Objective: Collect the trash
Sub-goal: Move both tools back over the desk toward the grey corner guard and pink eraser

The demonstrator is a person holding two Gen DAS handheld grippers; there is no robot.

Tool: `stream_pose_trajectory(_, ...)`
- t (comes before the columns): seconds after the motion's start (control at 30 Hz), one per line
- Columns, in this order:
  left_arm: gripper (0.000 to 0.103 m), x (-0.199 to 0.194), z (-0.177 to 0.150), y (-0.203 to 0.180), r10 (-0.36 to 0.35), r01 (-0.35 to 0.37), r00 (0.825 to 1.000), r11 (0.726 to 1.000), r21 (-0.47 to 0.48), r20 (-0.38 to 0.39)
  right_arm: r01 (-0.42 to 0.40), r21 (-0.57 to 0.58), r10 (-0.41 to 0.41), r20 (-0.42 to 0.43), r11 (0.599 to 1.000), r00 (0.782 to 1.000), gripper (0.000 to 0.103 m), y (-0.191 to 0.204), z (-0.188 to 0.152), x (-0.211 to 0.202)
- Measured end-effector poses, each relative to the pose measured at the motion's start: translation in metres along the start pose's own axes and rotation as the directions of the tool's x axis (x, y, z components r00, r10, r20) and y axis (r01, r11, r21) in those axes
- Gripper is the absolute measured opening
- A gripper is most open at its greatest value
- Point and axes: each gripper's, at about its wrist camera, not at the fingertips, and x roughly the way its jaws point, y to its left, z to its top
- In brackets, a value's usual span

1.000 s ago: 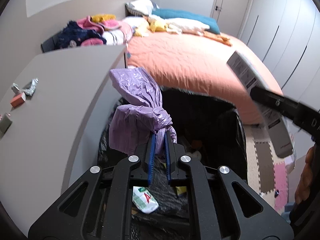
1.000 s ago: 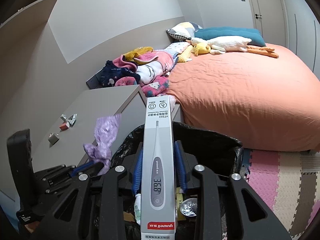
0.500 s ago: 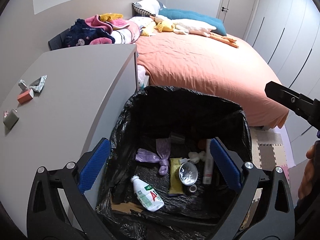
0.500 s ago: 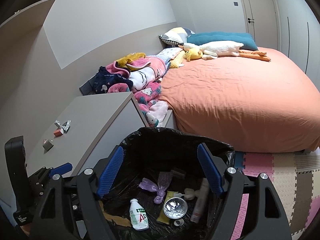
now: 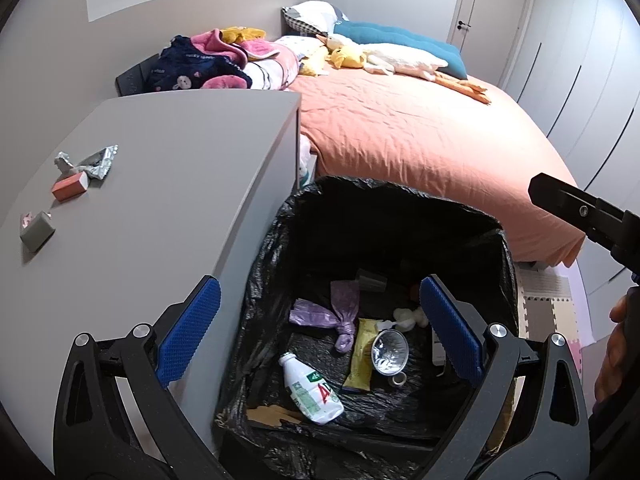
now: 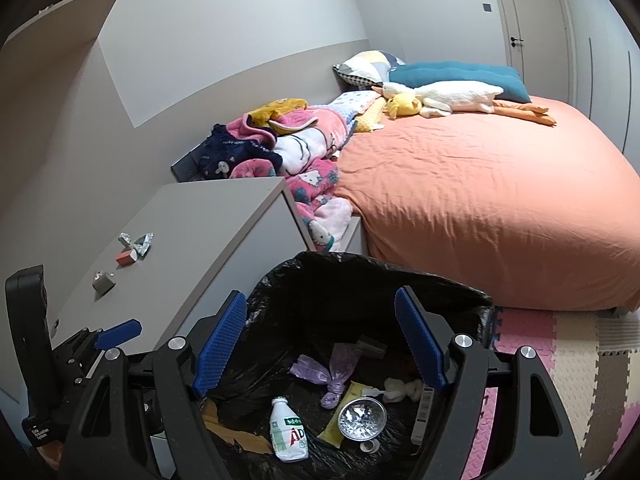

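Bedroom all around me, with a gray cabinet on the left and a big bed behind it.

Closest to me are my two tongs. My left gripper has its blue pads wide apart and holds nothing. My right gripper is spread wide too, with nothing between its pads. Both hang above the trash bin, which has a black bag in it and stands right beside the cabinet.

Down in the bin I see the trash. A white bottle with a green label lies on its side near the front. Next to it is a yellow wrapper and a shiny foil cup. A knotted purple bag lies a bit behind them. A long white box rests against the right side of the bin, partly hidden by my pad.

On the cabinet top, more trash waits: a small gray block, an orange block and a crumpled silver wrapper, which touches the orange block.

Farther back, the bed has an orange cover. A heap of pink and dark blue clothes sits by the wall. A white goose toy and a blue pillow lie at the far end.
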Motion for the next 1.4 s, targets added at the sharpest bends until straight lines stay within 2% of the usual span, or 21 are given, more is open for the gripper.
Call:
stream_pose_trajectory(0.37, 0.096, -0.01, 0.001, 0.033, 0.036, -0.035, 0.999, 0.998, -0.055, 0.022, -0.056, -0.068, 0.056, -0.014, 0.996, 0.998, 0.077, 0.039, 0.006, 0.015)
stream_pose_trajectory(0.77, 0.096, -0.018, -0.007, 0.079, 0.11, -0.106, 0.994, 0.988, -0.113, 0.024, -0.12, -0.124, 0.116, -0.041, 0.985, 0.992, 0.077, 0.088, 0.008, 0.039)
stream_pose_trajectory(1.4, 0.096, -0.033, -0.02, 0.16, 0.212, -0.204, 0.977, 0.95, -0.236, 0.01, -0.226, -0.23, 0.206, -0.108, 0.947, 0.973, 0.077, 0.164, 0.012, 0.08)
